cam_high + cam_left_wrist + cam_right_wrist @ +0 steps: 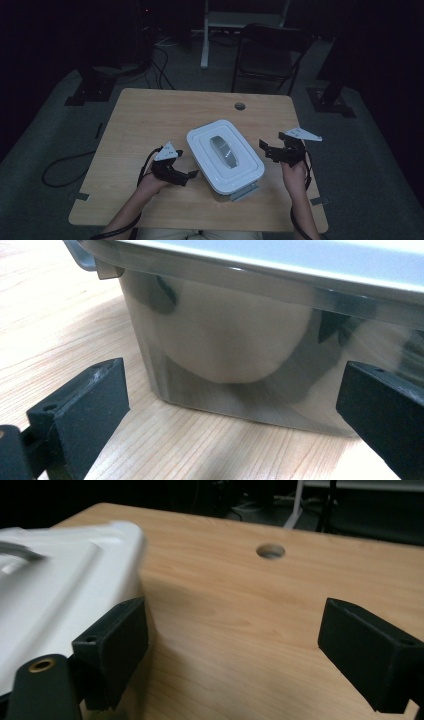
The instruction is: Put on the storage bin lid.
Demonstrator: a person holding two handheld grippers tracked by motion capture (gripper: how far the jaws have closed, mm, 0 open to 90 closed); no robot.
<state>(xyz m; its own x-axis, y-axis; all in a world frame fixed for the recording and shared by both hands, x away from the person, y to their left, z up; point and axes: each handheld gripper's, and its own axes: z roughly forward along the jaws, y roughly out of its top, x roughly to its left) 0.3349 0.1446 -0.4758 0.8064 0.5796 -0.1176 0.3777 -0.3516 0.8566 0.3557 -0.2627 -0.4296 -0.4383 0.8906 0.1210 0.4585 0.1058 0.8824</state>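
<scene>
Nearest the camera, at the near middle of the light wooden tabletop, sits a rectangular container with a white plastic lid and smoky translucent walls, set at a slant, with a grey oval handle recessed in the lid's top and a grey latch sticking out at its near end. It looks stiff and probably light; the smooth walls seem slippery, so the lid's projecting rim or the handle looks like the surer hold. Something pale and rounded shows through the wall in the left gripper view, but what it is I cannot tell. Left gripper hangs just beside the left wall, jaws spread and released. Right gripper, near the right wall, has jaws wide apart, gripping nothing.
</scene>
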